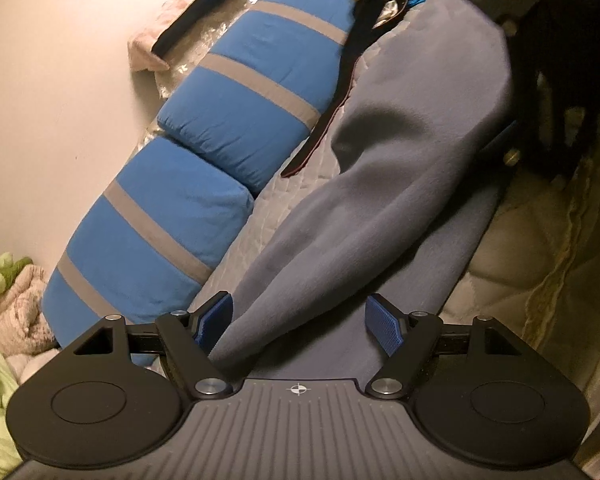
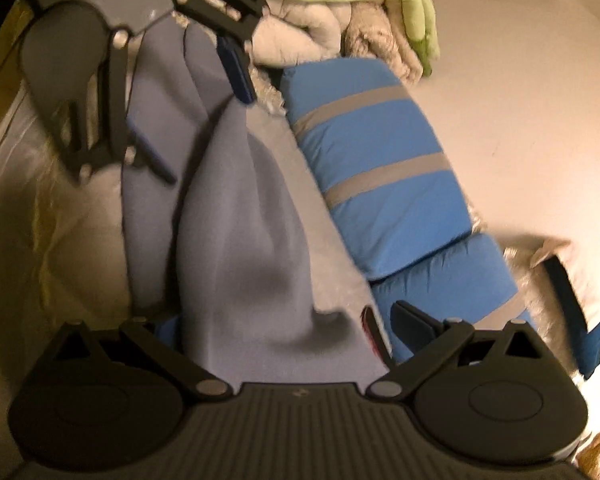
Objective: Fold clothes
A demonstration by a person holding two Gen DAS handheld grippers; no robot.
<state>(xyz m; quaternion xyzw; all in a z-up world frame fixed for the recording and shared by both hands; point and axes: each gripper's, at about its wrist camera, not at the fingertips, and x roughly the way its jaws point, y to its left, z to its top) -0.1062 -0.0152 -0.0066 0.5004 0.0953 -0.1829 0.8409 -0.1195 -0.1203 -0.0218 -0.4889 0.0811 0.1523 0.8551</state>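
stretching across the middle of both views, a quilted mattress [image 1: 284,200] carries everything here, its pale stitched surface showing at the right edge of the left wrist frame and at the left of the right wrist frame. along its far side lie two blue pillows with grey stripes [image 1: 172,216], end to end against a plain wall [image 1: 52,80]; in the right wrist view they run from upper centre toward the lower right.

a grey-blue fleece garment [image 1: 400,168] lies lengthwise on the mattress just beside the pillows, a raised fold running from the bottom centre of the left wrist frame up to the upper right. in the right wrist view the same cloth rises from bottom centre to the upper left.

a heap of light green and beige bedding [image 2: 352,4] sits at the top of the right wrist frame, and at the lower left of the other view. a dark strap [image 1: 340,92] lies between pillow and garment.

the left claw [image 1: 300,328] is released, its blue pads spread wide with the end of the fleece fold lying between them, touching the left pad. the right claw [image 2: 276,320] also stands spread, the fleece between its fingers; its left finger is hidden behind the cloth.
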